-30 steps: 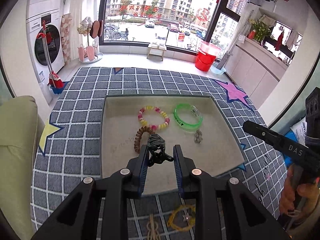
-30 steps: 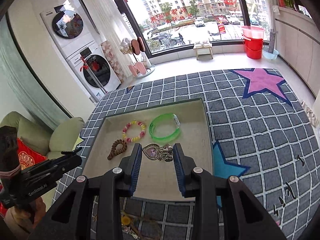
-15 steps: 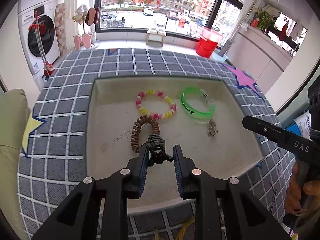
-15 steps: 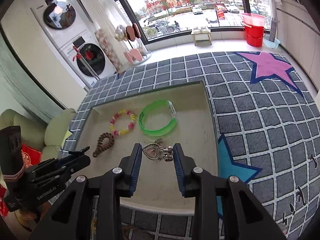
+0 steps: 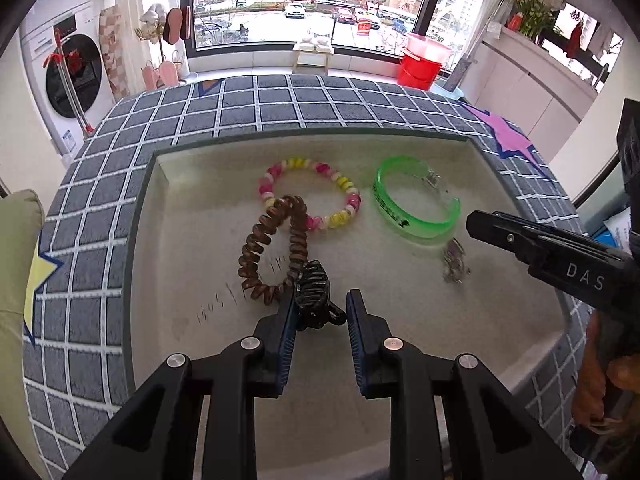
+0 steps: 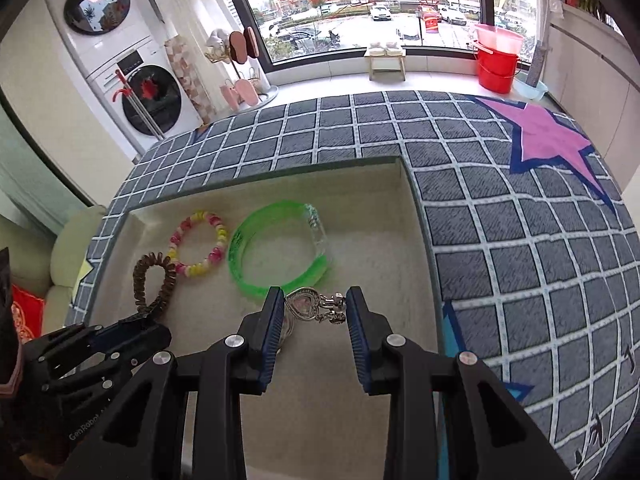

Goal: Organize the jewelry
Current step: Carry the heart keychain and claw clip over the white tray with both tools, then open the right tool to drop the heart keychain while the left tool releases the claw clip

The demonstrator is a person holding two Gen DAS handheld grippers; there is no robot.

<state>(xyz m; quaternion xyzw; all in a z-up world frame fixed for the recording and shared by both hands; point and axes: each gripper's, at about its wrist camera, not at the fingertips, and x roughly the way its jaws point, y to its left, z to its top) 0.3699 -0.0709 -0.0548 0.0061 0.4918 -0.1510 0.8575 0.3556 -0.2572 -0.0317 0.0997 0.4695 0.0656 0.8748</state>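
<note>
A beige tray (image 5: 320, 137) lies on the checked cloth. It holds a pink-and-yellow bead bracelet (image 5: 296, 163), a green bangle (image 5: 384, 200) and a brown spiral hair tie (image 5: 252, 252). My left gripper (image 5: 322, 300) hangs low over the tray's near part, shut on a black claw clip (image 5: 314, 296) that sits just in front of the hair tie. My right gripper (image 6: 315, 300) is shut on a silver heart charm (image 6: 306, 304), close to the near edge of the green bangle (image 6: 260, 290). In the left wrist view the charm (image 5: 454, 264) dangles just above the tray floor.
The grey checked cloth (image 6: 520, 260) with coloured stars surrounds the tray. A pale green sofa (image 5: 16, 280) stands at the left. A person's hand (image 5: 600, 392) holds the right gripper's handle. A washing machine (image 6: 148, 96) and a red bucket (image 6: 496, 68) stand far behind.
Both grippers have come down and forward over the tray, which now fills more of each view. The clip and the charm stay held; the tray's items have not moved.
</note>
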